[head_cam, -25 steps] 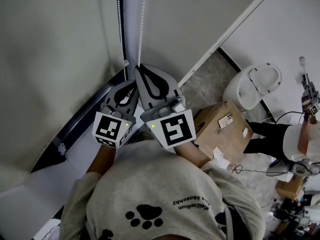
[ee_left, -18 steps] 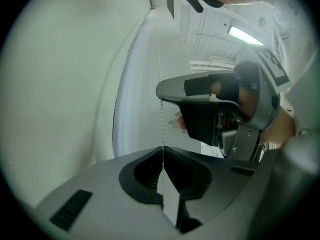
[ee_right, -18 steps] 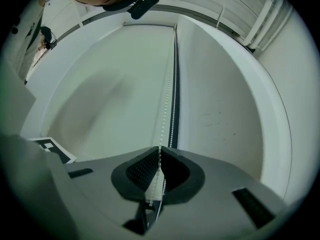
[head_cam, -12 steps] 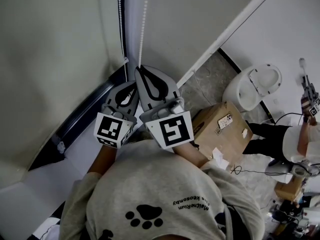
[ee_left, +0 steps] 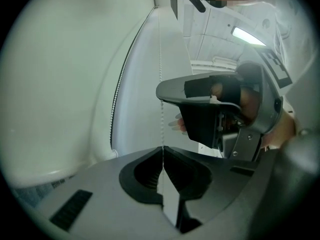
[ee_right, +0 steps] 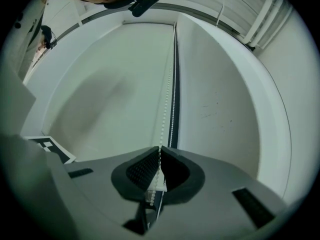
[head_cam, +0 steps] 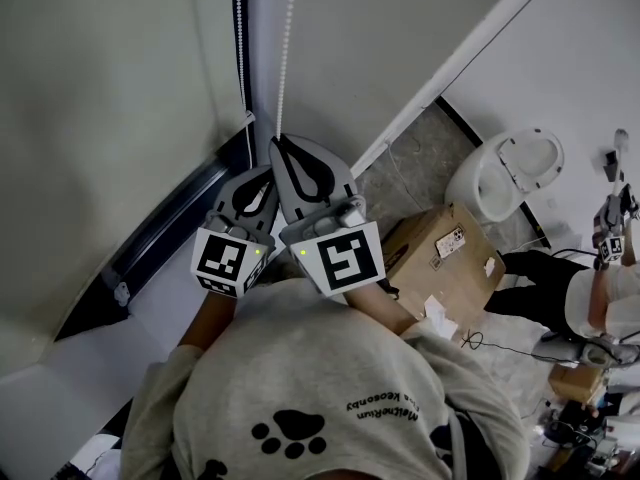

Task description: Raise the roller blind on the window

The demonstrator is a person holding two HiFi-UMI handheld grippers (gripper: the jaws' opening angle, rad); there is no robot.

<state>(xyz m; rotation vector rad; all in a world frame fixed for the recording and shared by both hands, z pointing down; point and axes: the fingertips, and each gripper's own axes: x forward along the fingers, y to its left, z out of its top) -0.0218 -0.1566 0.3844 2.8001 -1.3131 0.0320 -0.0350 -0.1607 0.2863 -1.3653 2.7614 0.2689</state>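
Observation:
The grey-green roller blind [head_cam: 100, 118] hangs at the left of the head view, and its dark bottom bar [head_cam: 160, 238] runs diagonally above the white sill [head_cam: 60, 398]. Two strands of white bead chain [head_cam: 286, 48] drop beside the blind's edge. My right gripper [head_cam: 281, 140] is the higher one and is shut on the bead chain [ee_right: 160, 151], which runs up from its closed jaws. My left gripper [head_cam: 258, 180] sits just below and to its left, also shut on a strand of the bead chain [ee_left: 161, 134]. The right gripper [ee_left: 220, 109] shows close by in the left gripper view.
A cardboard box [head_cam: 445, 263] stands on the floor right of my arms. Beyond it is a white toilet-shaped seat [head_cam: 510, 168]. Another person [head_cam: 600, 288] with a gripper stands at the far right, among cables and clutter.
My left gripper has slid slightly down and toward me along the chain. The right gripper has hardly moved. The blind's bottom bar looks about the same.

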